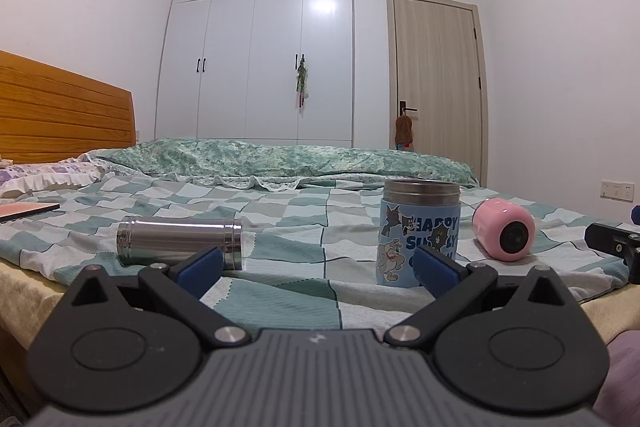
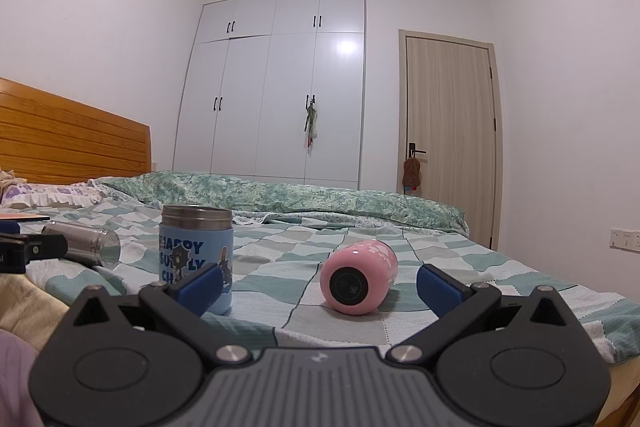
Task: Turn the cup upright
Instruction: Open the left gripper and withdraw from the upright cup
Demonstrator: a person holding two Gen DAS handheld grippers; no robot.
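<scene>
Here three cups sit on the checked bed, and only one needs no help: the blue cup stands upright, mouth up, at about 1 o'clock from the left gripper. The steel cup lies on its side at 11 o'clock, well apart from the blue one; the pink cup also lies on its side, its dark end turned toward the right gripper, at about 12 o'clock. Both grippers hover low at the near edge of the bed with fingers spread wide and nothing between them. Probably each is lined up with the fallen cup on its own side, so either can go in level and close across a body. The soft sheet likely keeps the cups from rolling.
</scene>
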